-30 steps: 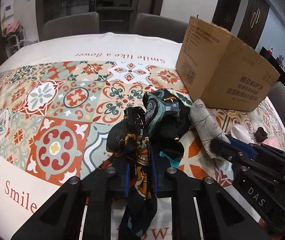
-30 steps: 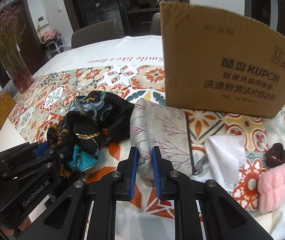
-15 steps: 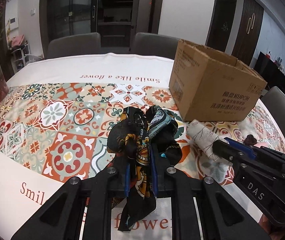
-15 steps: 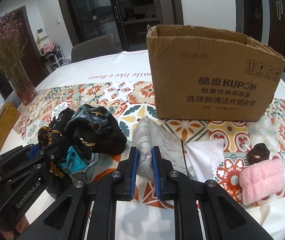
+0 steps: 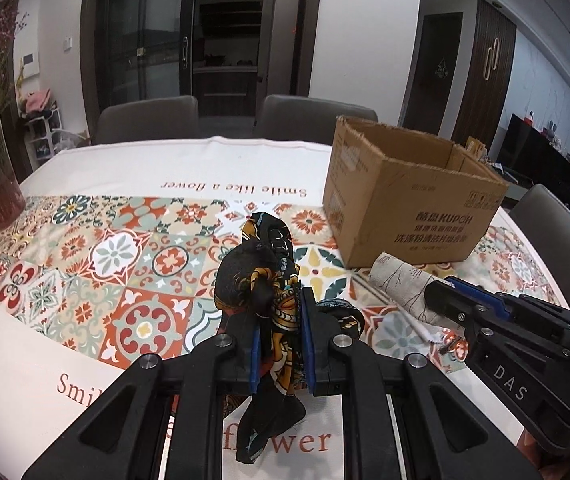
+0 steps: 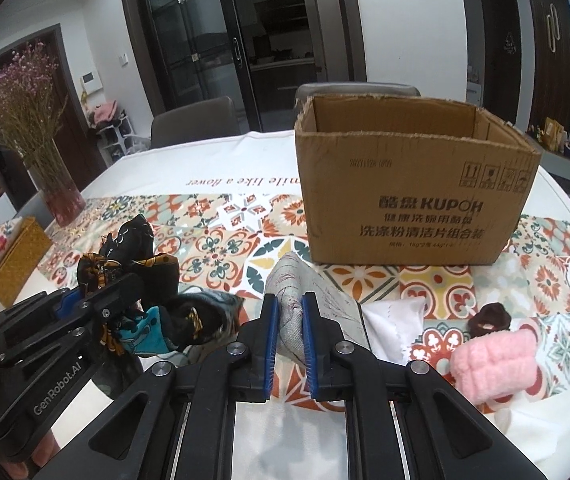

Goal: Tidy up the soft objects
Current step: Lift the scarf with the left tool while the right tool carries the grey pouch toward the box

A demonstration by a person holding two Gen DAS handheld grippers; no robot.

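Fingers of our left gripper [image 5: 279, 336] pinch the scarf [image 5: 263, 280] and our right gripper [image 6: 288, 336] pinches the pouch [image 6: 305, 300], both just short of the box [image 6: 413, 184], so we judge each needs lifting above its rim before release.

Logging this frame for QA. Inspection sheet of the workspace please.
Surface: round table, patterned tile cloth.
Job's things: dark scarf lifted in left claw; grey printed cloth in right claw; white cloth, brown scrunchie and pink fluffy item lying loose; open cardboard box.
Clutter: flower vase, woven box.
Grippers: both shut on fabric.
Cables: nothing seen.
Surroundings: grey chairs, dark glass doors.
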